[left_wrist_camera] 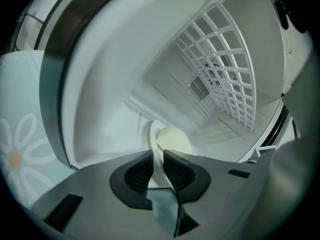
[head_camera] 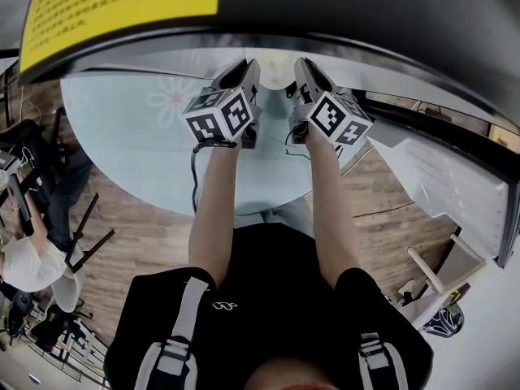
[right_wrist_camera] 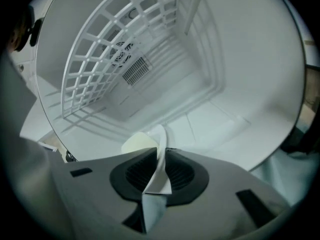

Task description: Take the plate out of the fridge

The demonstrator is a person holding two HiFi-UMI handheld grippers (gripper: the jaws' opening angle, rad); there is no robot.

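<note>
Plate (left_wrist_camera: 172,139) is inside the fridge (left_wrist_camera: 105,84), its white rim edge-on btw both sets of jaws. Left gripper (left_wrist_camera: 158,156) is nearly closed, pads pinching the rim. Right gripper (right_wrist_camera: 161,154) is likewise clamped on the rim, opp. side. Wire shelf (left_wrist_camera: 225,74) & vent grille (left_wrist_camera: 199,88) sit further in.

Inside the fridge (left_wrist_camera: 100,99), the plate (left_wrist_camera: 172,140) has its rim between the jaws of my left gripper (left_wrist_camera: 158,155) and of my right gripper (right_wrist_camera: 161,153). The wire shelf (left_wrist_camera: 230,69) lies ahead, right of my left jaws and left of my right jaws, with the vent (left_wrist_camera: 199,88) behind it.
</note>
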